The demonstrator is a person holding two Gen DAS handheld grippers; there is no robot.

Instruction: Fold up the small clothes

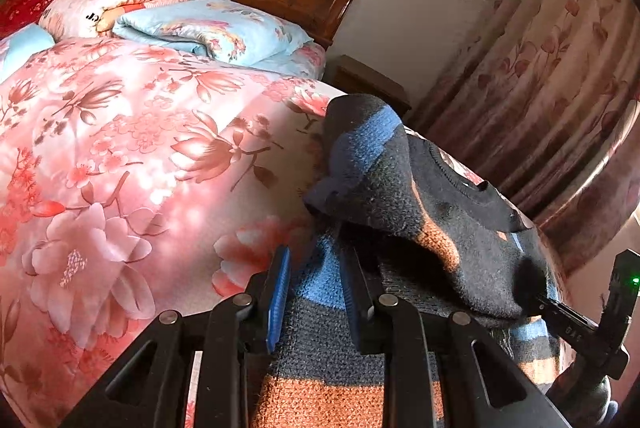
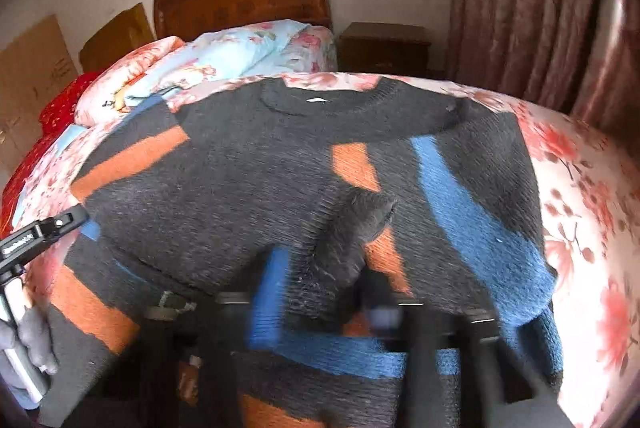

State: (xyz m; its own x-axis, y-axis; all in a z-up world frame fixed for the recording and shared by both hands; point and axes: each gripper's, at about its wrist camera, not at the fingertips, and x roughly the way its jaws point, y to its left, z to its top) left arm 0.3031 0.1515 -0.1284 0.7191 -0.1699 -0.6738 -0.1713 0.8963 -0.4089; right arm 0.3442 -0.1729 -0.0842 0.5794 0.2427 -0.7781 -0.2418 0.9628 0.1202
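Now, floral pink quilted bed [image 1: 120, 148], soft and glossy. Spread near its right edge, fuzzy knit sweater [image 2: 248, 180], charcoal with orange and blue stripes, sleeve folded over. Left gripper [image 1: 316, 292] jaws parted narrowly astride the striped hem. Right gripper [image 2: 320, 292] blurred, closed on a charcoal bunch of sweater.

dark grey knit sweater [image 2: 248, 180], orange and blue stripes; spread on floral bed cover [image 2: 592, 188], collar far side; one sleeve folded across body
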